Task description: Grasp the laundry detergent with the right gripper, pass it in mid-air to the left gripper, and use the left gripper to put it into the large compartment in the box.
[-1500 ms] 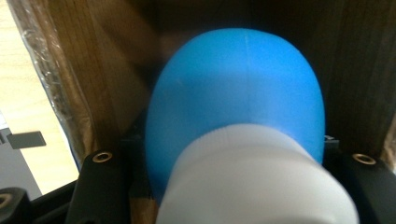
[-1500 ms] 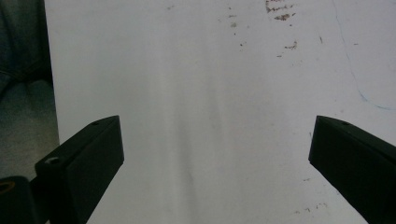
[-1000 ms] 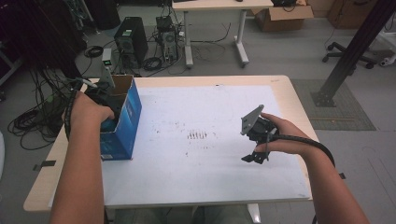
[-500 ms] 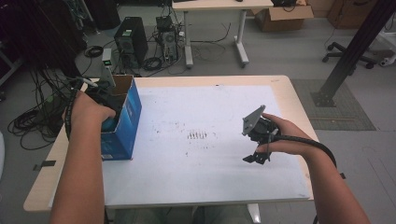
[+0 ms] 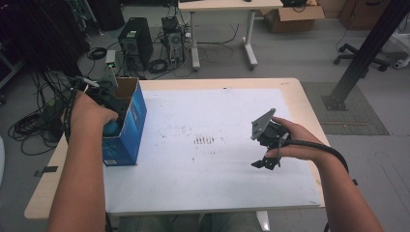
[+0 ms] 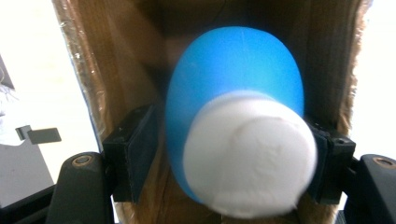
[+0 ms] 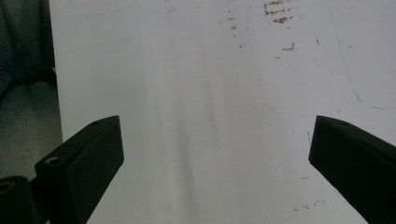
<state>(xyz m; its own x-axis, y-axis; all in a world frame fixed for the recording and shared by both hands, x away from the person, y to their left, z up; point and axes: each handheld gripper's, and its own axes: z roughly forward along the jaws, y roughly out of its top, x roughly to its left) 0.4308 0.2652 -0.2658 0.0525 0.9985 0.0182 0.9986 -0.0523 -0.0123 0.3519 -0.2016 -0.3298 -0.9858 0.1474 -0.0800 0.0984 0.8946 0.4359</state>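
Inside the blue box (image 5: 129,126), left gripper (image 6: 229,154) has just been loosening around the blue-and-white object (image 6: 238,121).

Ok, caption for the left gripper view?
Left gripper in the box, jaws just opening around a blue-and-white object.

The box (image 5: 126,126) stands at the table's (image 5: 290,104) left edge, the bottle (image 6: 233,116) inside it (between the jaws).
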